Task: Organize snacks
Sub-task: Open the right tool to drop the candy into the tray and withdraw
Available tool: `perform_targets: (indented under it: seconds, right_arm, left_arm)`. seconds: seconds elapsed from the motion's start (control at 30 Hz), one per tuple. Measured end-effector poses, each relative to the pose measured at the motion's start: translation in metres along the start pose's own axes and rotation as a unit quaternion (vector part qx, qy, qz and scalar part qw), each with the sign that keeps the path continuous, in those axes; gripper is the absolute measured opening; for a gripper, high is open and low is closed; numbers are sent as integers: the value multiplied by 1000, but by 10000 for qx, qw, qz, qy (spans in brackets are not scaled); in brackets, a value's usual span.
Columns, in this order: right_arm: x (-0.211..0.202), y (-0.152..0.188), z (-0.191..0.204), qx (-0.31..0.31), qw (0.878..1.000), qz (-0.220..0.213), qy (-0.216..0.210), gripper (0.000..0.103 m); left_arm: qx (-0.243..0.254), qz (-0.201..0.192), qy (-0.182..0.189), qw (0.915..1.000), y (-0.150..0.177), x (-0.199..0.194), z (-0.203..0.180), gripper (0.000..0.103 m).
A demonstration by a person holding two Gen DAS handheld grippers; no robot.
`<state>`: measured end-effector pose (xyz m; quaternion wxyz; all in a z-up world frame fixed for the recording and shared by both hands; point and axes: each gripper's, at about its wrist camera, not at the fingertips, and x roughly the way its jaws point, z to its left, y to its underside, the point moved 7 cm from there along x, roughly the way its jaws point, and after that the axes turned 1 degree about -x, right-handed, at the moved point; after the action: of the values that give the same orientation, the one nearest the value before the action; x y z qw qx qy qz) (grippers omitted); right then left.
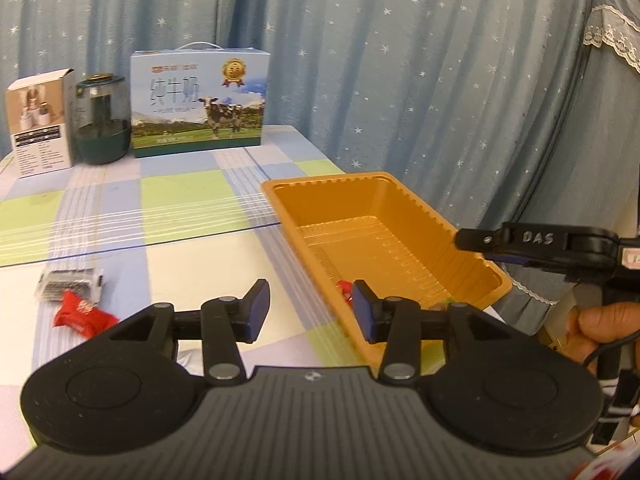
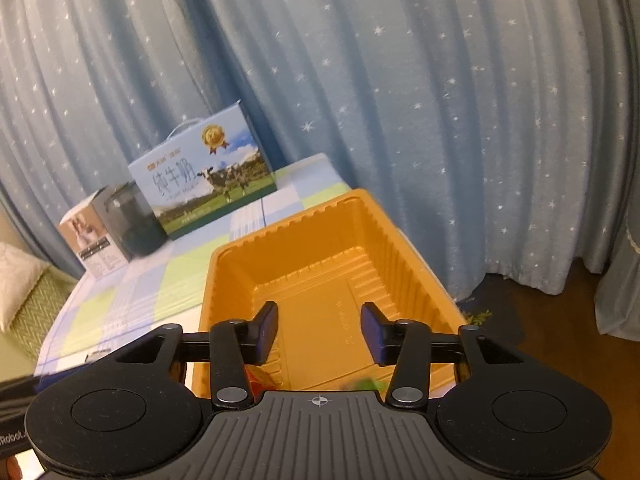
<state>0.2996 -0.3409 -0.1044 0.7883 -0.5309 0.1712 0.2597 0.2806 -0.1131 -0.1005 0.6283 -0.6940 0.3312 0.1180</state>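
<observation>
From your left wrist camera, your left gripper (image 1: 310,308) stands with its jaws parted and nothing between the pads, poised over the tablecloth (image 1: 180,200) just beside the near left wall of the orange tray (image 1: 400,204). The tray sits along the table's right edge, its long axis running from the near right toward the far middle of the table. A red snack (image 1: 344,289) lies in its near end, partly hidden behind your right-hand pad. Outside the tray, near the table's near left part, a red wrapped snack (image 1: 82,314) lies with its long axis slanting from upper left to lower right, touching a clear packet of dark snack (image 1: 72,283) just behind it. That red one looks like your next pick: swing left, turn the jaws across its narrow width, and close on the middle so the wrapper does not slip. Your right gripper (image 1: 464,240) shows at the right, over the tray's right rim; from here you cannot tell its opening.

From your right wrist camera, the right gripper (image 2: 319,326) hangs over the tray's near end, jaws apart and empty. Red and green wrappers peek out below it, mostly hidden. Keep this hand clear of the rim as you lift away. The milk carton (image 2: 208,176) stands at the far edge.
</observation>
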Motion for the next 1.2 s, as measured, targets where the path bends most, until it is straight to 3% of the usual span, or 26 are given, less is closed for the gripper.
perform_targets:
  seconds: [0.3, 0.6, 0.8, 0.9, 1.2]
  right_arm:
    - [-37, 6, 39, 20, 9994, -179, -297, 46]
    - [-54, 52, 114, -346, 9971, -69, -681, 47]
    - [-41, 90, 144, -564, 9954, 204, -744, 47]
    - [-37, 99, 158, -876, 9937, 124, -687, 47]
    - [-8, 140, 183, -1224, 9876, 436, -885, 47]
  left_arm:
    - [-182, -103, -335, 9992, 10, -43, 32, 44]
    - [-321, -215, -836, 9958, 30, -96, 76, 44]
    - [-485, -133, -1094, 9927, 54, -121, 110, 45]
    - [-546, -65, -1192, 9913, 68, -127, 125, 45]
    - [-613, 165, -1288, 9896, 98, -121, 156, 45]
